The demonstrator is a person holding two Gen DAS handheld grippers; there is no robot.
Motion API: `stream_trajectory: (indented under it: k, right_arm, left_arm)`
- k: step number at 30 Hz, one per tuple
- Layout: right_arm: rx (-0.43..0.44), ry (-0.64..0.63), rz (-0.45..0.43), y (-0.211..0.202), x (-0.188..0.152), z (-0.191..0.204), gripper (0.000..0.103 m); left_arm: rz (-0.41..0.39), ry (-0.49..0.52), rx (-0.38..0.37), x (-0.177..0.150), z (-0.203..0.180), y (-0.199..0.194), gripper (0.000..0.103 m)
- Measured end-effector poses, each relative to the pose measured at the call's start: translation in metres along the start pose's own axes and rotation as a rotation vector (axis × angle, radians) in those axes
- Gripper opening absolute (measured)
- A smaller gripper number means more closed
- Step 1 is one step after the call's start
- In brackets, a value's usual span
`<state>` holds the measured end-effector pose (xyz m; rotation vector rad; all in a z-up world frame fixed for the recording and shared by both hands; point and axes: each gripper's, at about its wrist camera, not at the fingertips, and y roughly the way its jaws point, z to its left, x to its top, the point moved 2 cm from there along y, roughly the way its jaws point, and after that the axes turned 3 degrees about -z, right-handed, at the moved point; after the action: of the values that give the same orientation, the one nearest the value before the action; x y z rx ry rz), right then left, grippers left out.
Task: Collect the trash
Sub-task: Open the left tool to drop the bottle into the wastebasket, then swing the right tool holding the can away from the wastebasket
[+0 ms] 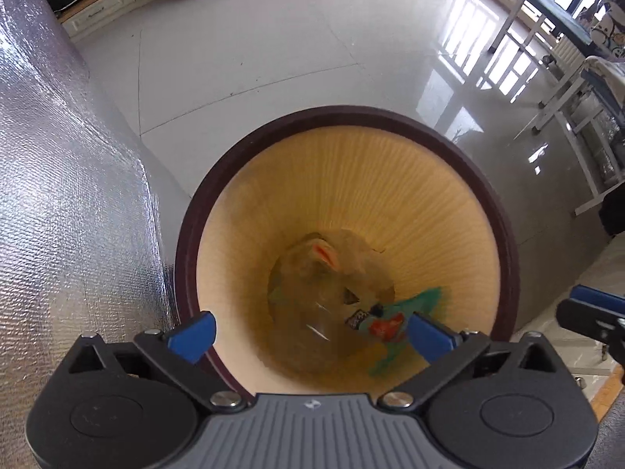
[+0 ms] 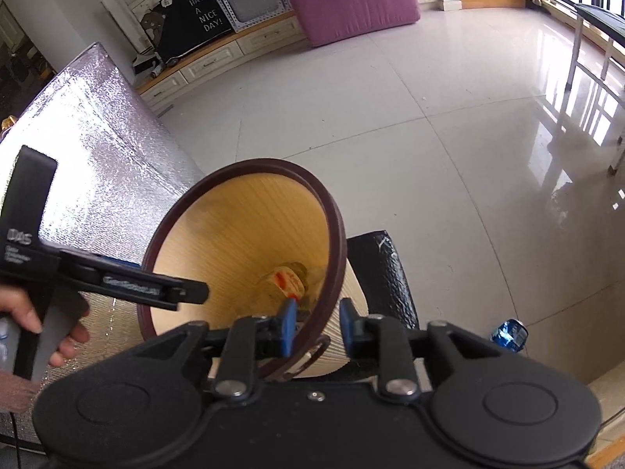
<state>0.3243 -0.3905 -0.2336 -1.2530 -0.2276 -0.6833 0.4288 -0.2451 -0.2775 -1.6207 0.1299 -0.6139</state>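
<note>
Left gripper (image 1: pixel 310 332): black two-finger tongs with blue pads, jaws spread wide, nothing pressed between them, pointing steeply down into the mouth of the wastebasket (image 1: pixel 347 117). Between the spread fingers, blurred inside the basket: a green wrapper (image 1: pixel 414 305) with red and dark print, apart from both pads. Right gripper (image 2: pixel 315 326): same build, jaws slightly apart, straddling the near rim of the wastebasket, one blue pad inside the rim and the other outside against the pleated outer wall; whether either pad touches the rim I cannot tell. Wastebasket: round, dark brown rim, tan ribbed inner wall, standing on the floor. Contents at its bottom: crumpled tan paper (image 1: pixel 332 273), a piece with a pink-orange patch (image 1: pixel 326 254), and a clear, glinting item that is too blurred to name. A person's hand (image 2: pixel 39 320) grips the left tool's handle at the left edge of the right wrist view. Beside the basket on its left: silver embossed foil sheeting (image 1: pixel 58 195). Behind the basket in the right wrist view: a black padded object (image 2: pixel 386 269). On the glossy white tiled floor (image 1: pixel 273 58), well apart to the right: a crushed blue can (image 2: pixel 509 334). Farther back: a purple mattress (image 2: pixel 347 0), a cream drawer cabinet (image 2: pixel 211 62), a black sign reading "HAVE A NICE DAY!" (image 2: pixel 203 11).
</note>
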Motion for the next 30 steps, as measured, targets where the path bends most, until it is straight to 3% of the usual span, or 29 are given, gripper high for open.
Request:
stream_trajectory:
  k: [1,3,7,9,12,21,30]
  right_arm:
    - [-0.006,0.004,0.000,0.000,-0.001,0.001,0.029]
    - [-0.022,0.018,-0.002,0.000,-0.002,-0.004,0.042]
    - [-0.066,0.064,-0.007,0.001,-0.003,-0.019,0.059]
    - [-0.091,0.100,-0.011,0.002,-0.005,-0.029,0.084]
    - [-0.137,0.151,-0.002,0.009,-0.008,-0.051,0.100]
    - [-0.350,0.305,0.035,0.062,-0.015,-0.148,0.103]
    - [-0.460,0.519,0.089,0.171,-0.033,-0.252,0.103]
  left_arm:
    - [-0.009,0.000,-0.003,-0.002,0.000,-0.002,0.103]
    - [-0.035,0.007,-0.006,-0.004,-0.003,-0.008,0.103]
    - [-0.079,0.009,-0.008,-0.008,-0.007,-0.016,0.103]
    - [-0.100,0.003,-0.005,-0.010,-0.007,-0.020,0.103]
    - [-0.119,-0.015,0.003,-0.010,-0.006,-0.021,0.103]
    - [-0.175,-0.054,0.022,-0.008,-0.008,-0.012,0.103]
    - [-0.236,-0.129,0.053,-0.006,0.002,-0.002,0.103]
